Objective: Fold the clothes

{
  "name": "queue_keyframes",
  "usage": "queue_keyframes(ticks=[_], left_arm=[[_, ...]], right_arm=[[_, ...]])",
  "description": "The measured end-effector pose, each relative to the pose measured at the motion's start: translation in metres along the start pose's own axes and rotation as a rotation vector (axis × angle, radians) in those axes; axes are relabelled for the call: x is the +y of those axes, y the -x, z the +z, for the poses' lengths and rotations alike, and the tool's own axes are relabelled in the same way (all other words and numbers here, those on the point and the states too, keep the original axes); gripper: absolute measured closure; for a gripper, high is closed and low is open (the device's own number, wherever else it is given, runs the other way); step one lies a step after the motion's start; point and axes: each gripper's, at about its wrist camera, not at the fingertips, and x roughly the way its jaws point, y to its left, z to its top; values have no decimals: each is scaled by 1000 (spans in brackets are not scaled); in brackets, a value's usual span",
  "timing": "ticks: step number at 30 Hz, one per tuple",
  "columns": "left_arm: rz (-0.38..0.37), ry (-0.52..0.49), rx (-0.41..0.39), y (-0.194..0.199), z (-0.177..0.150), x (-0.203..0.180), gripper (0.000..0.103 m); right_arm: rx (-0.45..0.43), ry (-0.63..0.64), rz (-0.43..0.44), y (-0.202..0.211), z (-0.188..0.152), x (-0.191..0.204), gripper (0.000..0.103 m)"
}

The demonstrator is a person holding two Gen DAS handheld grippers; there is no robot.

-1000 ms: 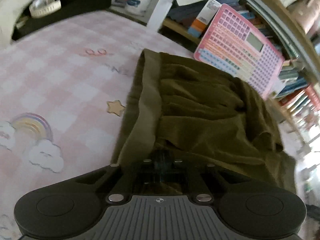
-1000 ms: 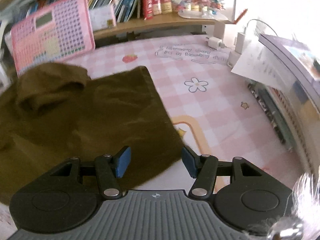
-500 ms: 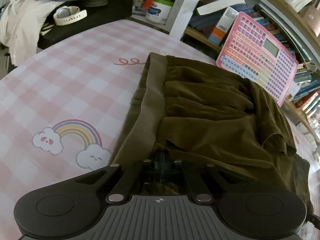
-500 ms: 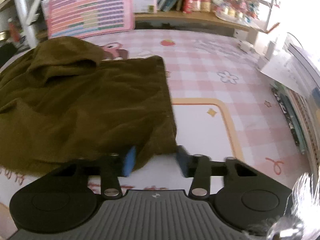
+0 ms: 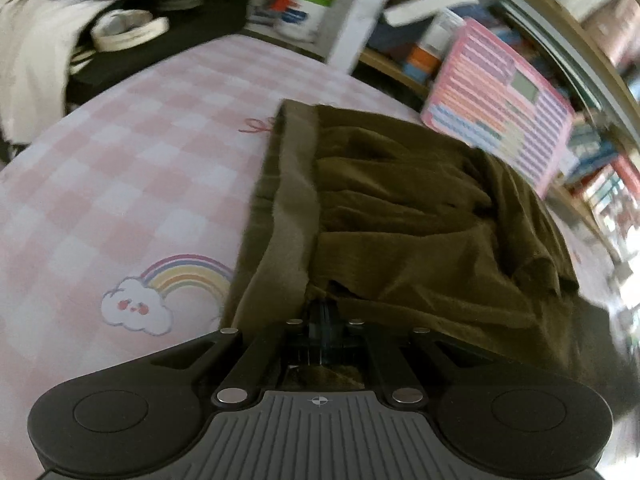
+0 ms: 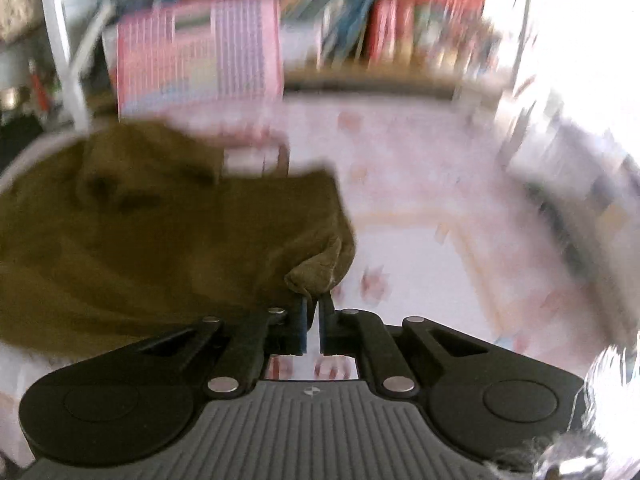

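An olive-brown garment (image 5: 400, 216) lies crumpled on the pink checked table cover (image 5: 120, 168), its lighter waistband (image 5: 292, 200) running up the left side. My left gripper (image 5: 320, 312) is shut on the near end of that waistband, the cloth draped over its fingers. In the blurred right wrist view the same garment (image 6: 140, 240) fills the left half. My right gripper (image 6: 314, 300) is shut on its near right corner, which bunches up just above the fingertips.
A pink keypad toy (image 5: 500, 96) leans against a bookshelf (image 5: 592, 148) behind the garment. A black bag with pale clothes and a white strap (image 5: 128, 28) sits at the far left. Books (image 6: 400, 28) line the shelf at the back of the right view.
The right gripper's jaws closed from wide apart onto the garment's corner and lifted it, swinging the view left. The left gripper kept its hold and shifted sideways along the table.
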Motion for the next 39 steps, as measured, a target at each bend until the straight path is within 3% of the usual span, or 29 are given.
queue_keyframes(ticks=[3,4,6,8,12,16,21,25,31,34,37,39], left_arm=[[-44,-34,23,-1,-2,-3,98],[-53,-39,25,-2,-3,-2,98],[-71,-39,22,-2,-5,0,98],[-98,-36,26,-3,-4,4,98],[-127,-56,37,-4,-4,7,98],[-140,-67,51,-4,-5,2,98],[-174,-114,67,-2,-18,-12,98],[-185,-43,59,0,-13,9,98],[-174,-70,55,3,-11,10,98],[-168,-80,49,7,-11,6,98],[-167,-105,24,17,-9,-1,83],[-162,-134,-24,28,-6,-8,56]], right_arm=[[-141,28,-34,42,18,6,99],[-149,26,-50,49,17,6,99],[-58,-3,-85,39,-1,1,99],[92,-66,-105,15,-28,-9,99],[201,-88,-141,-11,-65,-9,99],[189,-102,-168,-11,-69,-8,97],[206,-103,-263,-14,-71,-17,97],[219,-104,-228,-9,-72,-14,97],[220,-74,-224,-8,-74,-1,96],[213,-92,-238,-5,-69,-7,79],[155,-108,-230,5,-56,-12,73],[116,-110,-218,10,-45,-13,68]])
